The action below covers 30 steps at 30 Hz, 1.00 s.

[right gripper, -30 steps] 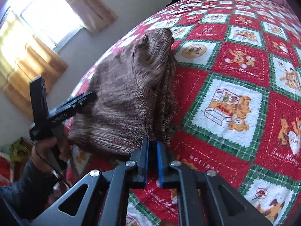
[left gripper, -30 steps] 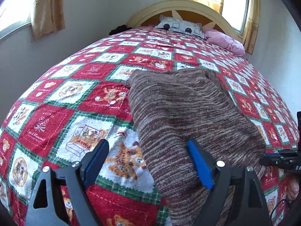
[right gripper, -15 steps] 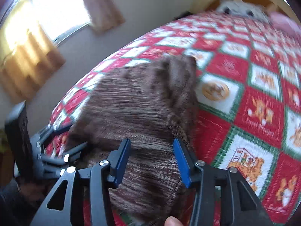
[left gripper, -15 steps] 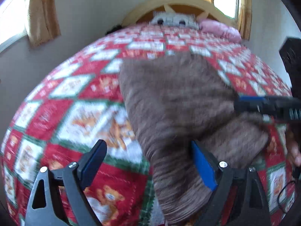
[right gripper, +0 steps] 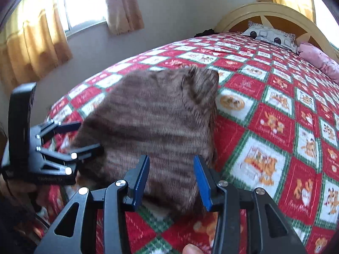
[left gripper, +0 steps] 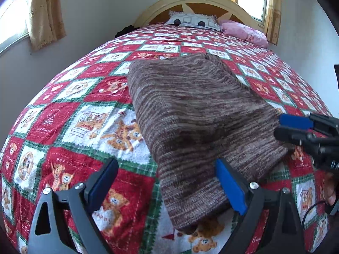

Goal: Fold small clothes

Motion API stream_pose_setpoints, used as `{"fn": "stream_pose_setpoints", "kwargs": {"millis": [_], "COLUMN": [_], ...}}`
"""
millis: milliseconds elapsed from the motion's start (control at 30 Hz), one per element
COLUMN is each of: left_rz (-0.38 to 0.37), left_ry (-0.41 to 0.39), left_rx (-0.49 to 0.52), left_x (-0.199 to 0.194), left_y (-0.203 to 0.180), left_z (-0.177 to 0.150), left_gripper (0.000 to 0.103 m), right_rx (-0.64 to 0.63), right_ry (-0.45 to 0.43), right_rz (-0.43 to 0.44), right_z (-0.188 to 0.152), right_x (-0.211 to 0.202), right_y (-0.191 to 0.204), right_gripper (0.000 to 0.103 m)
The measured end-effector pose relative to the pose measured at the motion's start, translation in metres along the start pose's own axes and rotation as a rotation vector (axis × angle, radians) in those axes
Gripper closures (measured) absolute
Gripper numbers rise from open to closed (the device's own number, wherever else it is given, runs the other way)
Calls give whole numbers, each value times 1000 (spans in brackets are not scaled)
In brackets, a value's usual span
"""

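Brown striped knit garment (left gripper: 197,114) lies folded mid-quilt on the red-green patchwork quilt (left gripper: 70,114). Left gripper (left gripper: 167,186) opening wide, nothing pinched; right gripper (right gripper: 171,177) part-spread, empty. Regrip the garment's near edge squarely, both layers, before folding.

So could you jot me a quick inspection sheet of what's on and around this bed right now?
Surface: bed under a red, green and white teddy-bear patchwork quilt.
Job's things: brown striped knitted garment, folded, lying flat on the quilt.
Clutter: grey patterned pillow and pink pillow at the headboard; a dark item at the bed's far left edge, too small to identify.
Grippers: left tool open wide, its right finger over the garment's near edge; right tool open above the garment, gripping nothing.
Cables: thin black cable by the hand at the right edge.
Surroundings: cream arched wooden headboard, yellow curtains, bright windows, pale walls.
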<state>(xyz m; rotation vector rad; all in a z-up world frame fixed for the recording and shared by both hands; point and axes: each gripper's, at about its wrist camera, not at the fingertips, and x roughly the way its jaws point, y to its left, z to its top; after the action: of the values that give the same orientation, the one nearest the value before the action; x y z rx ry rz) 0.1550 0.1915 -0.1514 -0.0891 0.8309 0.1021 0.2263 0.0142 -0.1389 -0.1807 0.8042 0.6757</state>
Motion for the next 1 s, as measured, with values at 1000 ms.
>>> {"fn": "stream_pose_setpoints", "kwargs": {"millis": [1000], "left_rz": [-24], "left_ry": [-185], "left_rx": [19], "left_x": [-101], "left_y": [-8], "left_z": [-12], "left_gripper": [0], "right_rx": [127], "right_ry": [-169], "right_rz": [-127], "right_z": [-24], "right_x": [-98], "right_y": [23], "right_gripper": [43]}}
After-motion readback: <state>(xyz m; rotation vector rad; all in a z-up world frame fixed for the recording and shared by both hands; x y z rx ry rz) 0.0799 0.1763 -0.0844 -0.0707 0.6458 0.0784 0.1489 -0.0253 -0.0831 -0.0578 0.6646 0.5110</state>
